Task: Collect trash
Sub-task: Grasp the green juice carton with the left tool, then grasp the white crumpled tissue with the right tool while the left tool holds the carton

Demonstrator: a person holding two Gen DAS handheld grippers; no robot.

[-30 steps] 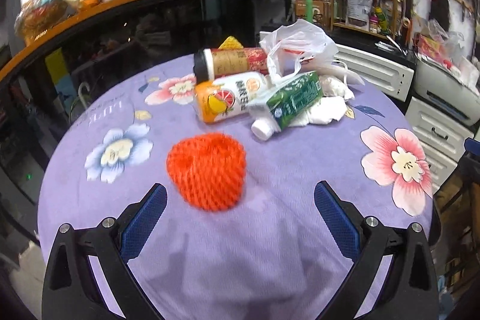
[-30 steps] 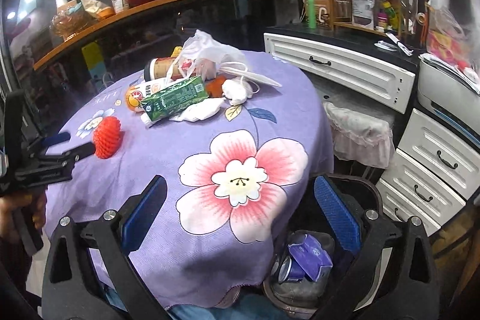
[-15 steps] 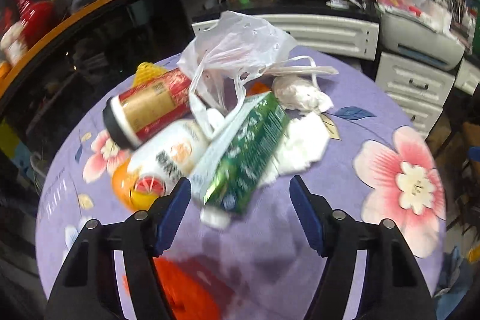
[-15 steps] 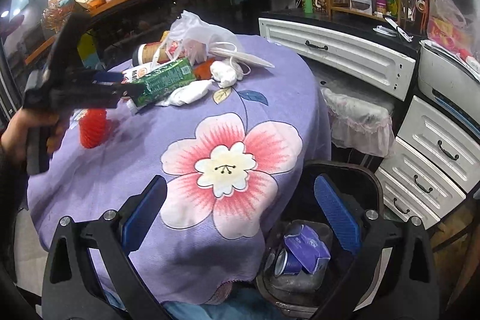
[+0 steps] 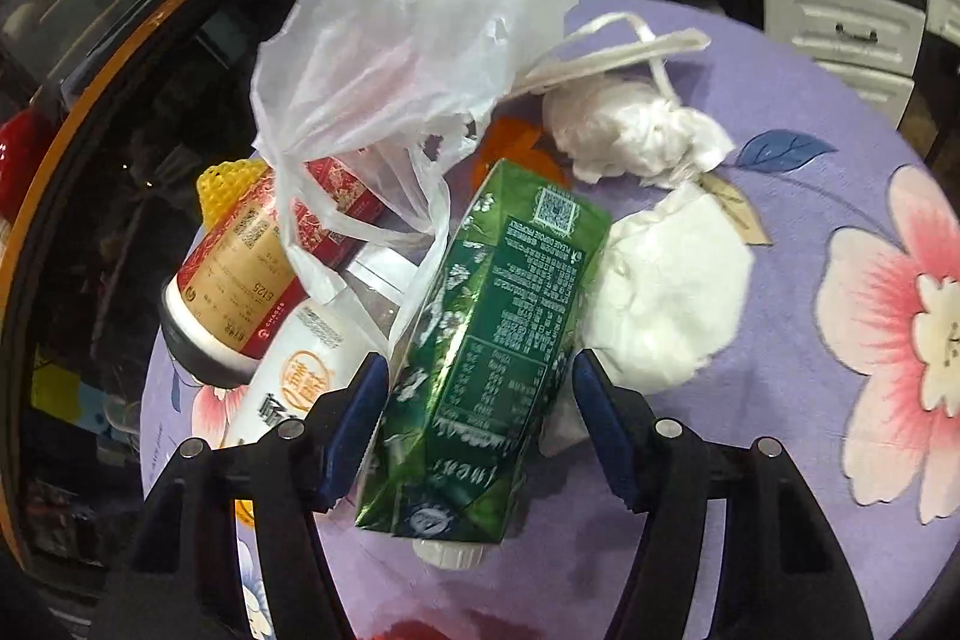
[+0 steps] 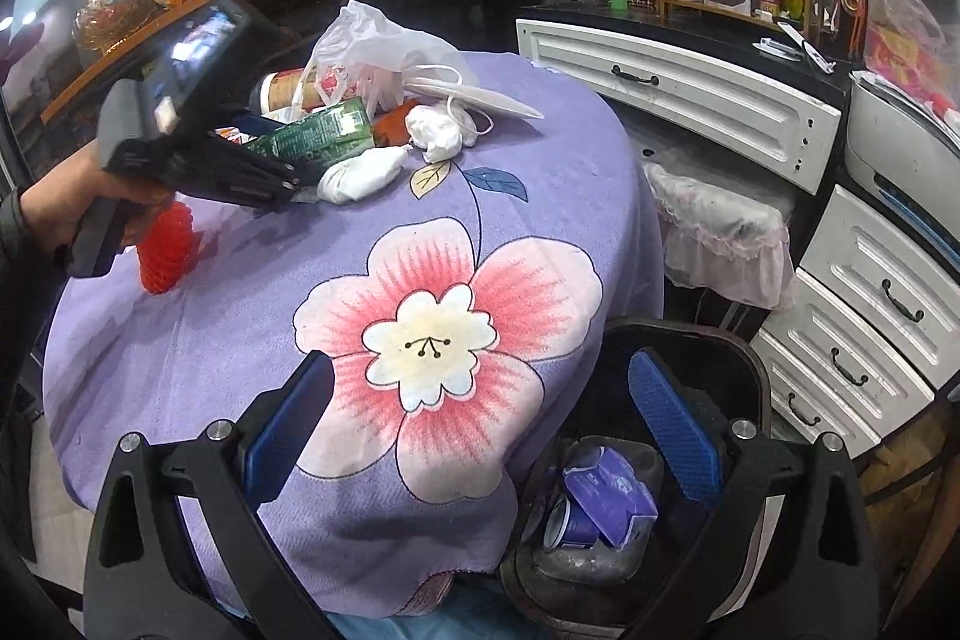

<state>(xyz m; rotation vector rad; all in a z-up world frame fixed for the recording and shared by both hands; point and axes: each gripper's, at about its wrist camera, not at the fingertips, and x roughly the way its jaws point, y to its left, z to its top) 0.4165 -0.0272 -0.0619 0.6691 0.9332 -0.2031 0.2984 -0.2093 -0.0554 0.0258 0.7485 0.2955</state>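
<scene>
**Left hand-held gripper closes in on green carton as trash pickup begins**

The green drink carton (image 5: 480, 334) lies on its side at the front of a litter pile on the purple flowered counter (image 5: 810, 508), its white cap toward the camera. The left hand-held gripper (image 5: 474, 382) now straddles it, fingers spread, one blue pad touching or just beside each long face; whether the pads already press cannot be told. A second ago this gripper hung wide open over a red foam net (image 6: 165, 250) nearer the counter's edge, with the carton well beyond it; it has since passed over the net and narrowed around the carton. That points to the carton as the first pick, with the squeeze and lift yet to come.

Around the carton lie a white plastic bag (image 5: 408, 58), a red-labelled jar (image 5: 240, 280) and an orange-and-white juice bottle (image 5: 300, 370) on one side, crumpled white tissue (image 5: 666, 304) on the other. The bag's handle rests against the carton and could drag along with it.

The right hand-held gripper (image 6: 480, 424) hangs open and empty over the counter's near edge, above a black bin (image 6: 690, 340) on the floor that already holds a purple pack (image 6: 606, 490).
</scene>
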